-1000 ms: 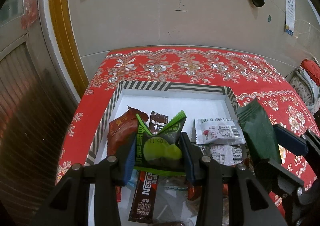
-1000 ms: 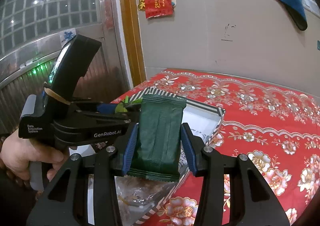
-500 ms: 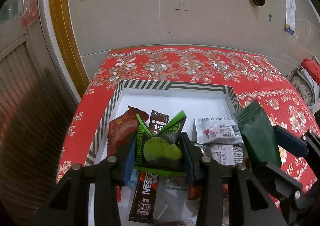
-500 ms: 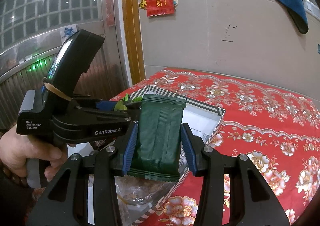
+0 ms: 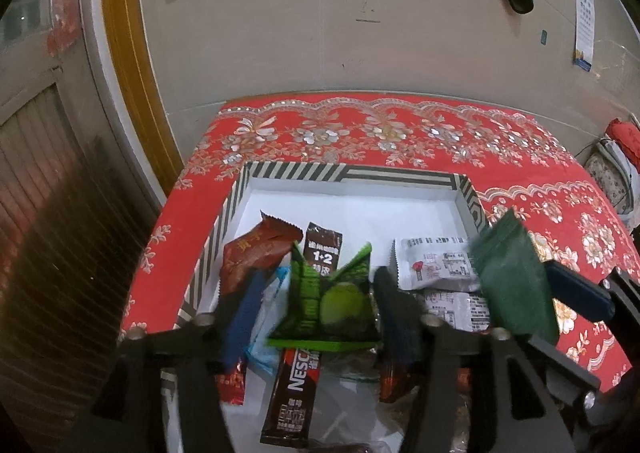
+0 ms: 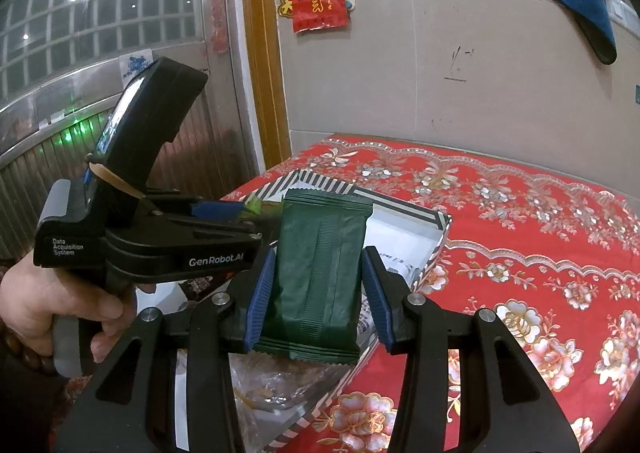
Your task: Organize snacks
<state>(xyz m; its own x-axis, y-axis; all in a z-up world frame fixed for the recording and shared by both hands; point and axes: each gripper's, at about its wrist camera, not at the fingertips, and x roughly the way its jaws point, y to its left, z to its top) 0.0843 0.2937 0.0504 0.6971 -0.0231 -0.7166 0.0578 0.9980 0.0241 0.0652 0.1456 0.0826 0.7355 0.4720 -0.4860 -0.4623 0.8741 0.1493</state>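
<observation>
Over the striped box (image 5: 400, 175) on the red floral surface (image 5: 400, 133), the left claw (image 5: 316, 301) is spreading, its pads clear of the bright green snack packet (image 5: 328, 301) between them. At the box's right edge, the right claw (image 6: 316, 293) pinches a dark green packet (image 6: 320, 273).

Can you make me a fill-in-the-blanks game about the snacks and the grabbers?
1. The right gripper holds a dark ____ packet.
2. The striped box sits on a ____ flowery cloth.
3. The brown stick in the box reads ____.

Missing words: green; red; Nescafe
</observation>
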